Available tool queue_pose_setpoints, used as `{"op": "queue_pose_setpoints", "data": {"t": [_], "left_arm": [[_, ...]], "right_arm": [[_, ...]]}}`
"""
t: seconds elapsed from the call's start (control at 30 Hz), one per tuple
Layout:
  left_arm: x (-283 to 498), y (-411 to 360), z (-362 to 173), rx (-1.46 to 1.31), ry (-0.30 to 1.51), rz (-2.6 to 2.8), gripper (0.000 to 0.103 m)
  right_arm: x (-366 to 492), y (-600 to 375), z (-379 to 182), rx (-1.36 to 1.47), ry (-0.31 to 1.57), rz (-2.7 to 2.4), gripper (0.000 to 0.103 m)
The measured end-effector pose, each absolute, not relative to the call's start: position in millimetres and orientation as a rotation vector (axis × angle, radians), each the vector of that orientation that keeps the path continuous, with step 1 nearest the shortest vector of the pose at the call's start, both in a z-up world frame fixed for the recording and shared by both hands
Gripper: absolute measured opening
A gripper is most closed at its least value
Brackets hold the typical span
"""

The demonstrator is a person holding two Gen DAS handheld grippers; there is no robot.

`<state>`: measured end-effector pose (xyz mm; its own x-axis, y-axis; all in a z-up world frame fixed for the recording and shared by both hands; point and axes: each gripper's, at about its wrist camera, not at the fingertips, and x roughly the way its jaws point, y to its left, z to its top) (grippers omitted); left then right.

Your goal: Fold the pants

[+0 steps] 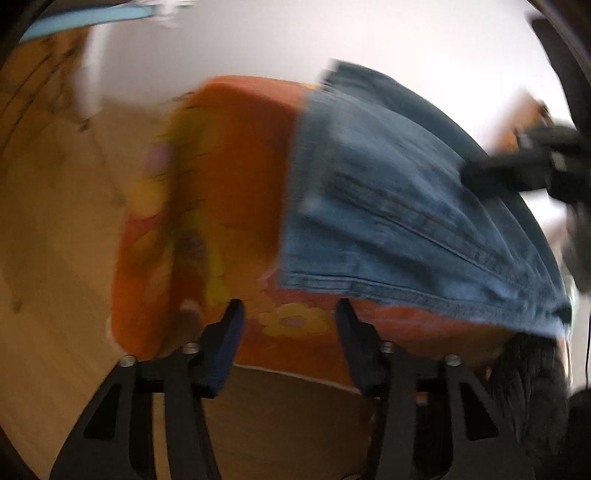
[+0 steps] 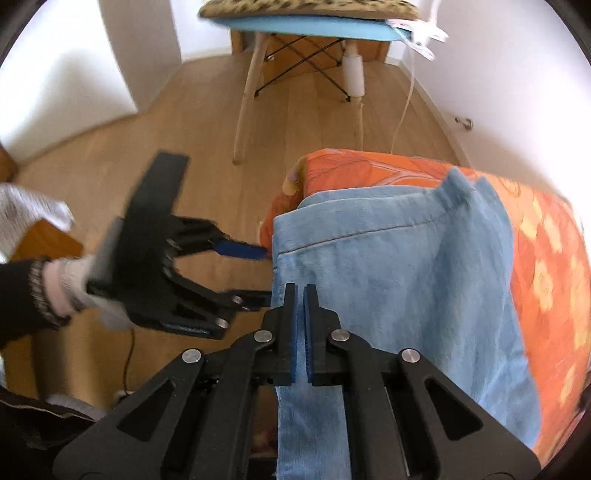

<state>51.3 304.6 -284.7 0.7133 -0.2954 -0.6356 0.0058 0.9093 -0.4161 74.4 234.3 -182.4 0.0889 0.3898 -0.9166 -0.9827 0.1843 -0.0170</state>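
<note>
Blue jeans [image 2: 399, 280] lie spread over a surface covered with an orange flowered cloth [image 2: 535, 236]; one strip of denim hangs over its near edge. No container shows in either view. The right gripper [image 2: 301, 291] is pressed together, pinching that hanging denim at the edge of the jeans, the fabric running down between its blue pads. The left gripper [image 2: 266, 273], held by a gloved hand [image 2: 74, 291], has its fingers spread, one tip just at the side edge of the jeans and the other beside it; whether they touch the cloth cannot be told. In the blurred left wrist view, the jeans [image 1: 399, 206] lie beyond the spread left gripper [image 1: 290, 306], nothing between its fingers. A blue chair [image 2: 306, 26] stands on the wooden floor [image 2: 184, 129] behind.
</note>
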Motion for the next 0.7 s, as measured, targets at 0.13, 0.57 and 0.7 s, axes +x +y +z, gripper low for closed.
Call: {"op": "queue_pose_setpoints", "data": {"t": [0.13, 0.57, 0.7], "left_arm": [[58, 293, -279, -0.369, 0.742, -0.255, 0.042], [41, 306, -295, -0.422, 0.673, -0.162, 0.042], [58, 306, -311, -0.433, 0.704, -0.167, 0.042]], "right_arm": [[81, 228, -172, -0.748, 0.968, 1.208, 0.003], [76, 222, -159, -0.694, 0.981, 1.240, 0.003], [73, 222, -158, -0.695, 0.973, 1.254, 0.003]]}}
